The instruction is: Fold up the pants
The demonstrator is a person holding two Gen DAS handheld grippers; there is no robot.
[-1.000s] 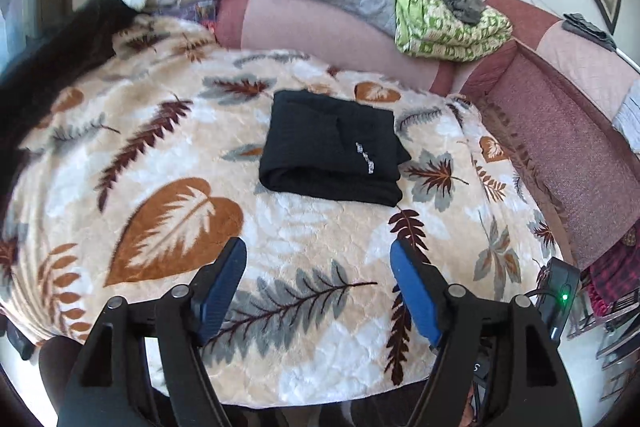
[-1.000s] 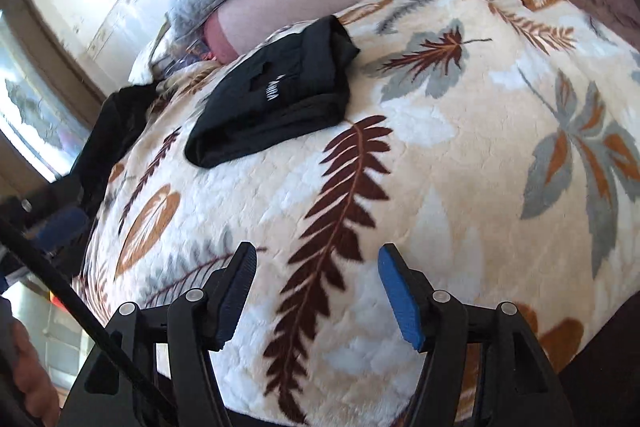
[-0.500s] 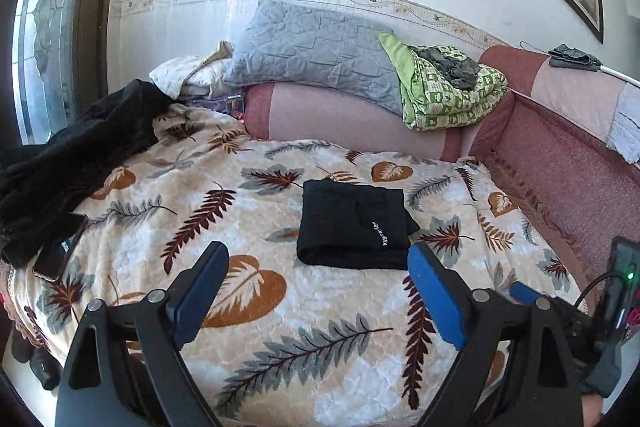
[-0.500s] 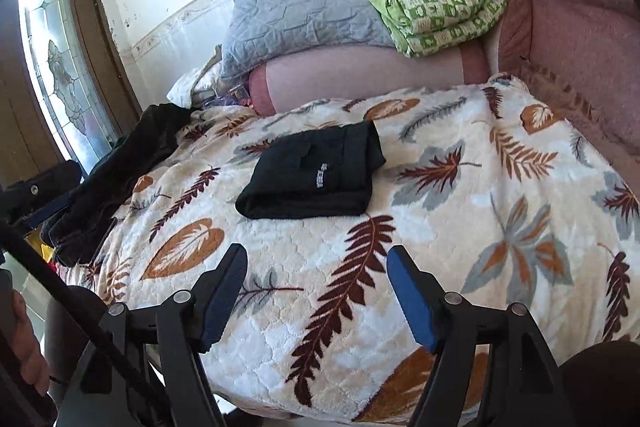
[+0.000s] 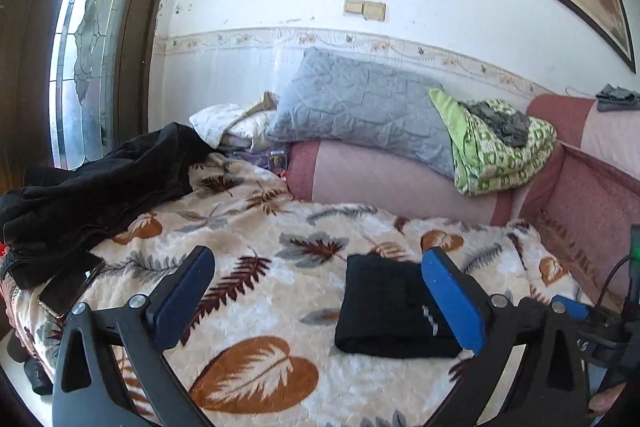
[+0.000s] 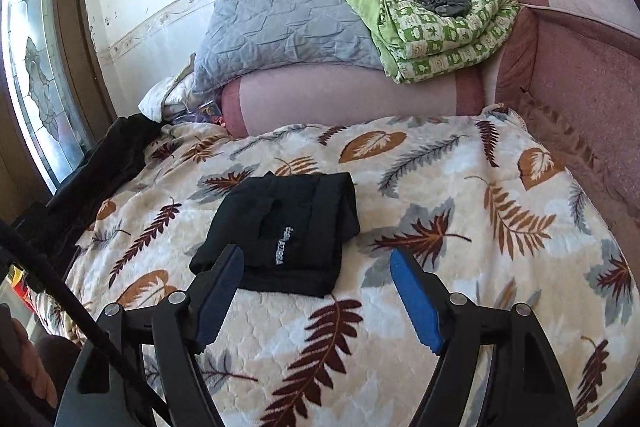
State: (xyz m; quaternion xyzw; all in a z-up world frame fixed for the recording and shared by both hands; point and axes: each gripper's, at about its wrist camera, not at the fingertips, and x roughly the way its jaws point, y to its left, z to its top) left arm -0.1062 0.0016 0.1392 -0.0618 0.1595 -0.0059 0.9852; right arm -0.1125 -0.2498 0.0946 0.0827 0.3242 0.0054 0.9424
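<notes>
Pants: black pants (image 6: 288,231) folded flat on leaf-print blanket (image 6: 440,187), centre of bed.
Left hand-held gripper (image 5: 316,301): jaws opening, empty, pants at two o'clock.
Right hand-held gripper (image 6: 316,303): parted wide, empty, pants at twelve o'clock.

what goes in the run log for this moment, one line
pants: folded, on blanket | left gripper: opening, nothing between | right gripper: open, empty | contact: none

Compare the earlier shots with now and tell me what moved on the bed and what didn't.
Both grippers rose and tipped up away from the leaf-print blanket, so more wall and window came into view. The left gripper is opening wider, with nothing between its jaws; the right gripper also spread and holds nothing. The folded black pants stayed put, as did the black garment pile.
</notes>
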